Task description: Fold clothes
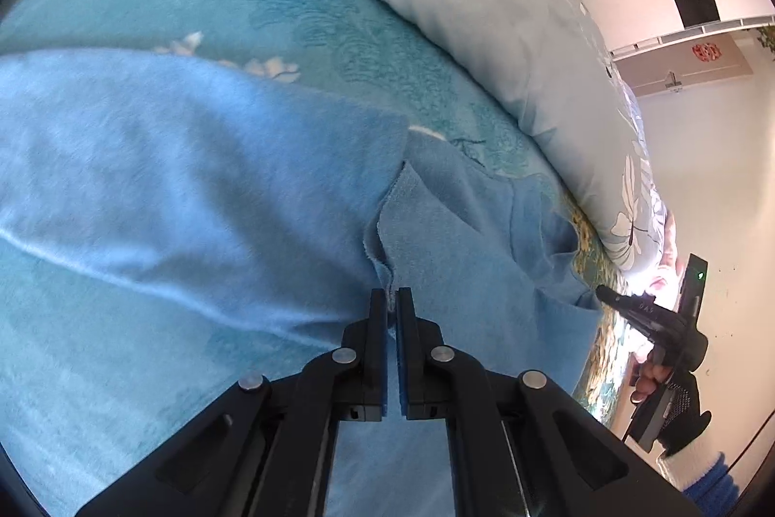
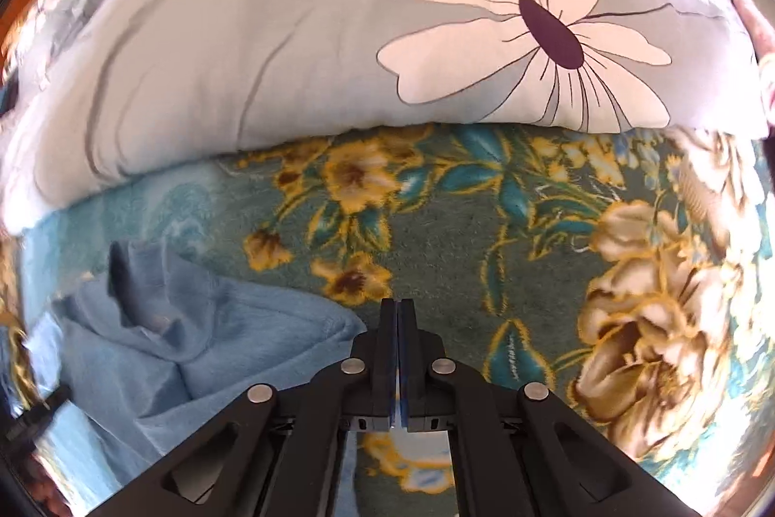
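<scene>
Pinching a raw edge of the blue garment (image 1: 193, 158) with the left gripper (image 1: 391, 299) — right gripper (image 2: 397, 308) pressed together, apparently empty. Garment lies rumpled on the floral blanket (image 2: 436, 226) beside the pillow (image 2: 290, 32) — folding barely begun.

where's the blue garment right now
The blue garment lies spread on the teal floral blanket, below the flowered duvet; the left gripper pinches its edge, and it fills the right wrist view's lower left.
</scene>
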### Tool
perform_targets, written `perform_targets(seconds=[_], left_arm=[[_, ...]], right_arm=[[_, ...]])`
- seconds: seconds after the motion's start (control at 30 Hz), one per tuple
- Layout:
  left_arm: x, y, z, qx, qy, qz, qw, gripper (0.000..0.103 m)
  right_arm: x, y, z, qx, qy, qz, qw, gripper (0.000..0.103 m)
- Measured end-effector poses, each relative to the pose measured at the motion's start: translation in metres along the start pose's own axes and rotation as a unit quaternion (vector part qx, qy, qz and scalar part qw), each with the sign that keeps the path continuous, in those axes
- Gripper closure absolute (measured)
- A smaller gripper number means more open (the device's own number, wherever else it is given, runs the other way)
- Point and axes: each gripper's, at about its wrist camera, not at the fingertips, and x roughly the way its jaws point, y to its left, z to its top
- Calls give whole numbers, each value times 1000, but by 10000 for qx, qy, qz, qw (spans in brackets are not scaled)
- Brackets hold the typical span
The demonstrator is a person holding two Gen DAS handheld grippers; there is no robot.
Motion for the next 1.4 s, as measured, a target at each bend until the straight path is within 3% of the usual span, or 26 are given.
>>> perform_targets(seconds=[0.3, 0.47, 0.67, 0.93, 1.17, 1.23, 1.4], left_arm=[[-7, 7, -9, 85, -110, 367, 9992, 100], [-6, 19, -15, 6, -90, 675, 9977, 100], [-3, 25, -17, -40, -42, 731, 9973, 99], [-10, 25, -18, -100, -132, 588, 9981, 99], [-20, 30, -21, -156, -150, 555, 9982, 98], [-25, 33, -23, -175, -164, 539, 9983, 97], [-35, 38, -29, -259, -211, 475, 9983, 91]], right_arm=[[-39, -15, -22, 112, -197, 313, 9993, 99], [-51, -4, -55, 56, -16, 400, 9992, 100], [-49, 12, -87, -105, 254, 788, 9965, 99], [-28, 48, -57, -467, 172, 1220, 9913, 99], [6, 30, -31, -267, 325, 542, 9976, 99], [2, 26, -30, -163, 306, 534, 9980, 99], [-28, 58, -43, -639, 76, 907, 9938, 99]])
